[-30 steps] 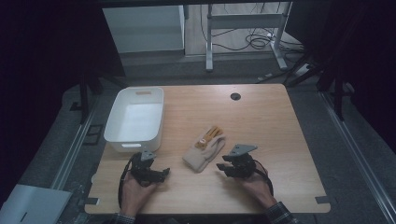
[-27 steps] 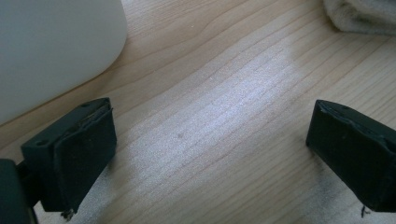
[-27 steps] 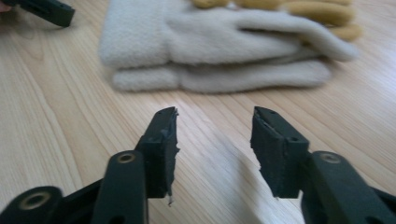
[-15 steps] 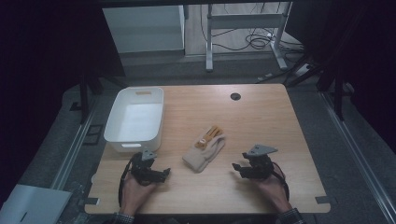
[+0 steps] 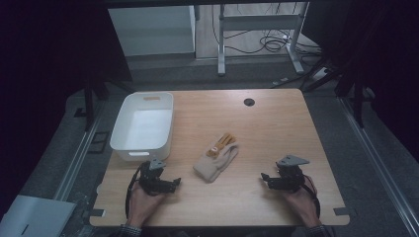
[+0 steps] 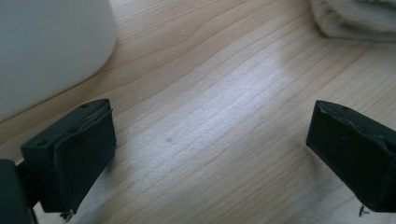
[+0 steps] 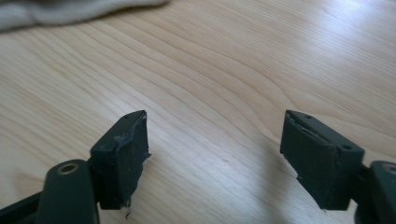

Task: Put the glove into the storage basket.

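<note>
While both hand-held grippers rested low on the pale wooden table (image 5: 276, 123), the folded cream cloth glove with orange fingers (image 5: 216, 157) lay between them, untouched; the left gripper (image 5: 174, 182) gaped empty, and the right gripper (image 5: 264, 178) had just been opening, jaws bare.

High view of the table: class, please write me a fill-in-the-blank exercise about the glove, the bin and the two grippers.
1. The glove lies flat on the wooden ____.
2. The white bin holds ____.
3. The jaws of the right gripper stand ____, with only bare wood between them.
4. On the table, the glove lies ____ the left gripper and the right one.

Missing words: table; nothing; open; between
</note>
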`<state>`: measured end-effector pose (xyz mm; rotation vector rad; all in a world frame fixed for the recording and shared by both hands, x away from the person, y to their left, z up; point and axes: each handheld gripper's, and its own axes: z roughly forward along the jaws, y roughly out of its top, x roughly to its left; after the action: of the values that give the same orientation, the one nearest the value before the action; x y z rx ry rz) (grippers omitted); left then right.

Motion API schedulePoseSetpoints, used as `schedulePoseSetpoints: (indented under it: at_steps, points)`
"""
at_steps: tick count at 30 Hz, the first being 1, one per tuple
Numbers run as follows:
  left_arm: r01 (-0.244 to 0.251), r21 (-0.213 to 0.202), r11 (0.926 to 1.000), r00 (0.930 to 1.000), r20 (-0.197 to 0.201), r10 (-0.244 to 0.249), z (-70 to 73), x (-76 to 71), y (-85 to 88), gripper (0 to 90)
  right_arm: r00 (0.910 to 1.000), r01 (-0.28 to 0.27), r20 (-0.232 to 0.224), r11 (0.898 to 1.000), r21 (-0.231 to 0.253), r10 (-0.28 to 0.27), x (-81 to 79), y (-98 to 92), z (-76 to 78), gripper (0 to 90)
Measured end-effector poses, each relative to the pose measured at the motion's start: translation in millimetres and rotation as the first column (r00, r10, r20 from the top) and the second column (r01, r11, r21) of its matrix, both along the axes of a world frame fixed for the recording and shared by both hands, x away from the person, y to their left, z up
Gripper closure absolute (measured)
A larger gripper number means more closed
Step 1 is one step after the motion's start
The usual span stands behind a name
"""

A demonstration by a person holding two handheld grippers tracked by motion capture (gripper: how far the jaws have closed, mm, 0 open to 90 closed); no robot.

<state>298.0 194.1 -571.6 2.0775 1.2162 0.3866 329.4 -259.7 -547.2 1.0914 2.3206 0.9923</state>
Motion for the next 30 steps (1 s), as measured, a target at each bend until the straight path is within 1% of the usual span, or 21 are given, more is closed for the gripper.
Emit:
schedulePoseSetpoints:
  at_steps: [3,6,10,13,16,17,21,27,30]
  points:
    - [0.018,-0.004,0.9998,0.9998,0.002,-0.018,3.1,-0.7,-2.5,2.0,1.0,0.009,0.004,1.0,-0.02,-0.009,1.7,-3.4,-3.9,20.6]
    - [0.04,-0.012,0.9991,0.9992,0.008,-0.04,7.0,-2.1,-5.2,2.2,0.9998,0.015,-0.011,1.0,-0.013,-0.015,3.5,-5.5,-4.1,17.6]
    - [0.072,-0.039,0.9966,0.9974,0.008,-0.072,12.8,-2.4,-11.1,2.2,0.9989,0.041,-0.023,0.999,-0.019,-0.041,5.6,-5.9,-4.7,11.3]
    - [0.095,-0.056,0.9939,0.9954,0.015,-0.095,18.7,-0.6,-17.6,2.1,0.9985,0.048,-0.025,0.999,-0.022,-0.049,6.1,-5.9,-4.8,10.2]
    - [0.122,-0.067,0.9902,0.9923,0.027,-0.121,28.7,5.5,-26.7,1.7,0.9985,0.049,-0.025,0.999,-0.022,-0.049,6.1,-5.9,-4.8,10.1]
    - [0.122,-0.067,0.9902,0.9923,0.027,-0.121,28.7,5.5,-26.7,1.6,0.9985,0.048,-0.025,0.999,-0.022,-0.049,6.1,-5.9,-4.9,10.1]
    - [0.142,-0.077,0.9868,0.9898,0.023,-0.141,35.6,13.7,-37.4,1.3,0.9985,0.049,-0.025,0.999,-0.022,-0.049,6.1,-5.9,-4.9,10.1]
    - [0.181,-0.078,0.9803,0.9834,0.018,-0.181,40.3,26.3,-54.7,0.5,0.9984,0.049,-0.026,0.999,-0.022,-0.049,6.0,-5.9,-4.8,10.1]
    - [0.196,-0.062,0.9786,0.9805,0.022,-0.195,43.1,32.4,-64.6,0.7,0.9984,0.049,-0.027,0.999,-0.022,-0.05,6.0,-5.9,-4.8,10.1]
